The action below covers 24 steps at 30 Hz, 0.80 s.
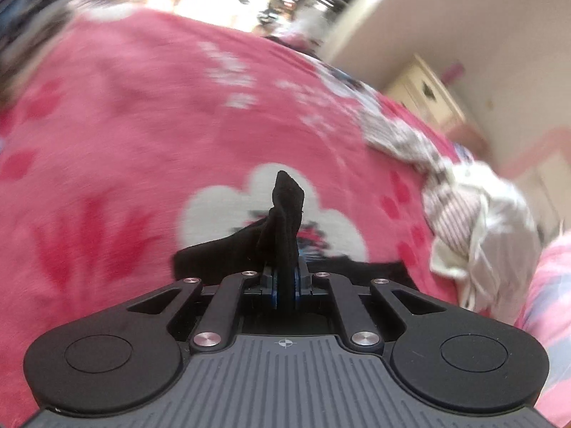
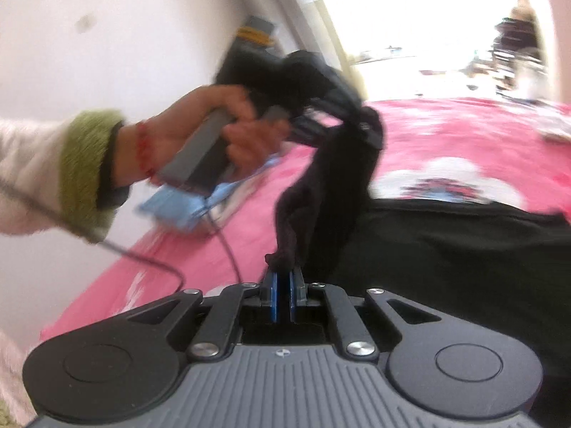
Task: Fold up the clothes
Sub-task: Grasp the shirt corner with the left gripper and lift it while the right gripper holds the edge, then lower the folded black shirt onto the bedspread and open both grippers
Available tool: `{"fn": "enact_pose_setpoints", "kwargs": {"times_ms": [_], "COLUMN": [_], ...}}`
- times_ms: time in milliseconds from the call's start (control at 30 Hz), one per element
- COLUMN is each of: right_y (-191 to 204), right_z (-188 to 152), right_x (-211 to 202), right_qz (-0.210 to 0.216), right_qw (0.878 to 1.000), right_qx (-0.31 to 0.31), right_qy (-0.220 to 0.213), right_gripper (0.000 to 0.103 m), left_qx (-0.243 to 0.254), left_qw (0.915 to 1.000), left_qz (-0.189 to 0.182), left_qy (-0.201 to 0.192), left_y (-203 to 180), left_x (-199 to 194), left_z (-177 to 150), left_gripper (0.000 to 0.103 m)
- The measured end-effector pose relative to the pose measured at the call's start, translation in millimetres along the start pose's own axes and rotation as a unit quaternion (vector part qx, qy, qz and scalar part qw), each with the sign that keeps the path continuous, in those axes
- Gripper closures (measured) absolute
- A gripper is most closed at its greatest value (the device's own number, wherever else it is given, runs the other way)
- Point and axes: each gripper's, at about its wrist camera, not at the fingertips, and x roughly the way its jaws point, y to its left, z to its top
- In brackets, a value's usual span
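The black garment (image 2: 446, 249) — soft, matte knit — lies partly on the fleecy pink blanket (image 1: 142, 125) and is lifted at two points. The left gripper (image 1: 285, 278) pinches a pointed fold that stands up at 12 o'clock; the right gripper (image 2: 283, 281) pinches a twisted rope of it. A crumpled striped cloth (image 1: 464, 207) lies at 3 o'clock — beside a white flower print (image 1: 214, 214).

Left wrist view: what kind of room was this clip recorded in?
Probably a home bedroom: a pink floral blanket covers what looks like a bed, a cream cabinet stands by the wall, and loose laundry lies piled on the blanket.
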Motion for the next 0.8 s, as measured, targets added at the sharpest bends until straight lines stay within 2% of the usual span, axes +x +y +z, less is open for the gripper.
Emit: {"fn": "enact_pose_setpoints", "kwargs": {"times_ms": [133, 333, 467, 667, 733, 800], "right_y": [-44, -100, -129, -142, -149, -156], "right_z": [-8, -39, -58, -68, -75, -82], "right_x": [-34, -80, -98, -113, -114, -114], "right_qz": [-0.046, -0.108, -0.130, -0.132, -0.134, -0.136], "right_qw": [0.994, 0.972, 0.956, 0.948, 0.942, 0.936], "right_qx": [0.090, 0.200, 0.256, 0.279, 0.299, 0.318], "right_qy": [-0.029, -0.059, -0.065, -0.075, -0.072, -0.069], "right_gripper": [0.097, 0.097, 0.097, 0.098, 0.098, 0.098], "left_qx": [0.050, 0.095, 0.117, 0.133, 0.137, 0.148], "left_qw": [0.9985, 0.9939, 0.9909, 0.9886, 0.9881, 0.9861], "left_qz": [0.002, -0.004, -0.003, 0.001, -0.004, -0.009], "left_qy": [0.022, 0.055, 0.067, 0.070, 0.070, 0.076], "left_y": [-60, -125, -149, -169, -173, -175], "left_x": [35, 89, 112, 132, 136, 140], "left_z": [-2, -25, -42, -52, -54, -57], "left_gripper": [0.097, 0.097, 0.097, 0.097, 0.097, 0.090]}}
